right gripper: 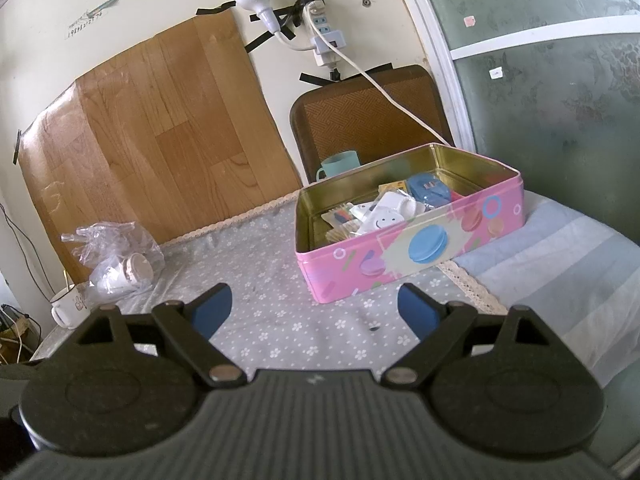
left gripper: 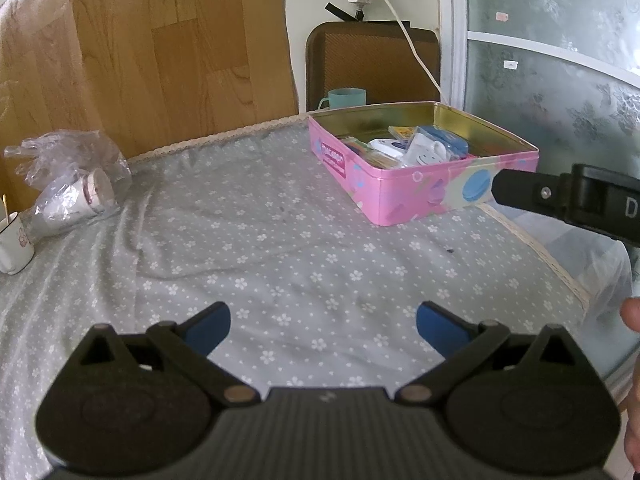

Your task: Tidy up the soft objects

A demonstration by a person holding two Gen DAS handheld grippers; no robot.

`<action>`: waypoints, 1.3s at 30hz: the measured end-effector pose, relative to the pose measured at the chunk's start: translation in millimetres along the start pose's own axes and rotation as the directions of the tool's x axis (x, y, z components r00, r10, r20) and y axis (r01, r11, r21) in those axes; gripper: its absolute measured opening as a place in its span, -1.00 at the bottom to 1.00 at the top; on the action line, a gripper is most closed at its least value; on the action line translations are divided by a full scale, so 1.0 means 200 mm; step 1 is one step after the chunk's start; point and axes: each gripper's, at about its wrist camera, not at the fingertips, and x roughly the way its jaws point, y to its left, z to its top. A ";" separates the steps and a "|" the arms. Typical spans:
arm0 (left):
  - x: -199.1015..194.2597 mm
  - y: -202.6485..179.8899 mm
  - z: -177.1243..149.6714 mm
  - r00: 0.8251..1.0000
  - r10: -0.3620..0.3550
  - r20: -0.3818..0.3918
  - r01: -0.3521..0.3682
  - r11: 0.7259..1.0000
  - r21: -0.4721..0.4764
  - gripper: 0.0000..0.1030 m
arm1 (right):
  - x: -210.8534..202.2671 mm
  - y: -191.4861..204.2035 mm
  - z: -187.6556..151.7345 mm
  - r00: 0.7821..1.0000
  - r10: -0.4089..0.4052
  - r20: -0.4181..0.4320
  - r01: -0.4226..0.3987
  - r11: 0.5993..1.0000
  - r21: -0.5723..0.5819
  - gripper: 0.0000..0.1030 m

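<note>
Soft objects heaped inside pink macaron tin [right gripper: 408,240], at about 1 o'clock from right gripper [right gripper: 316,312] and 1 o'clock from left gripper [left gripper: 323,326]; among them a white smiley-face piece [right gripper: 382,218], a blue pouch [right gripper: 430,190] and a yellow-edged packet [left gripper: 402,132], all jumbled, exact kinds hard to tell

Tin resting on flowered grey cloth [left gripper: 280,240] over the bench, lid absent, near corner pointing toward right gripper. Both sets of jaws released, spread wide, grasping nothing; blue pads [right gripper: 210,310] hovering above bare cloth. Right gripper's body entering left view at 3 o'clock, just beside the tin's near wall

Elsewhere: crumpled plastic bag with paper cups [left gripper: 76,184] at 10 o'clock, white enamel mug [left gripper: 14,244] at 9 o'clock, teal cup [right gripper: 340,162] behind the tin, white power cable [right gripper: 400,104] hanging down toward the tin's back edge

Likely risks from here:
- tin sliding or tipping on wrinkled cloth if a jaw presses a wall instead of reaching inside
- two pieces lifted together, since contents overlap
- limp item slipping from a shallow pinch
- tin nudged toward the bench's lace edge [right gripper: 472,284] at 3 o'clock, close by
- cable snagged by a high reach over the back wall
- grippers bumping, given how near they sit
</note>
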 end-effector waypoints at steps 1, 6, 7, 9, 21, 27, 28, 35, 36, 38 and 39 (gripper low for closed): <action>0.00 0.00 0.00 1.000 -0.001 -0.001 0.001 1.000 0.000 0.99 | 0.00 0.00 0.00 1.000 0.000 0.000 0.000 1.000 -0.001 0.79; 0.00 -0.01 0.00 1.000 -0.006 -0.008 0.006 1.000 -0.003 0.99 | 0.00 0.00 0.00 1.000 -0.001 0.002 0.001 1.000 -0.002 0.79; 0.00 -0.01 0.00 1.000 -0.007 -0.009 0.007 1.000 -0.004 0.99 | 0.00 0.01 0.00 1.000 -0.003 0.003 0.003 1.000 -0.001 0.79; 0.00 -0.01 0.00 1.000 -0.010 -0.013 0.010 1.000 -0.004 0.99 | 0.00 0.00 0.00 1.000 -0.003 0.004 0.003 1.000 -0.001 0.79; 0.02 0.00 -0.01 0.999 -0.025 -0.030 0.025 1.000 -0.004 0.99 | 0.00 0.00 0.01 1.000 -0.003 0.003 0.003 1.000 0.002 0.79; 0.03 0.00 -0.01 0.999 -0.026 -0.042 0.025 1.000 -0.010 0.99 | 0.00 0.00 0.01 1.000 -0.005 0.001 0.005 1.000 0.006 0.79; 0.03 0.00 -0.01 0.999 -0.026 -0.044 0.026 1.000 -0.010 0.99 | 0.00 0.00 0.01 1.000 -0.005 0.001 0.005 1.000 0.006 0.79; 0.04 0.00 -0.02 0.998 -0.036 -0.060 0.035 0.999 -0.008 0.99 | 0.00 0.00 0.00 1.000 -0.006 -0.001 0.006 1.000 0.009 0.79; 0.04 0.00 -0.02 0.997 -0.035 -0.062 0.035 0.999 -0.009 0.99 | 0.00 0.00 0.00 1.000 -0.006 -0.002 0.006 1.000 0.010 0.79; 0.05 0.01 -0.02 0.997 -0.036 -0.065 0.035 0.999 -0.010 0.99 | 0.00 0.00 0.00 1.000 -0.009 -0.002 0.009 1.000 0.013 0.79; 0.05 0.01 -0.03 0.997 -0.037 -0.068 0.036 0.999 -0.011 0.99 | 0.01 0.00 -0.01 1.000 -0.009 -0.003 0.009 1.000 0.014 0.79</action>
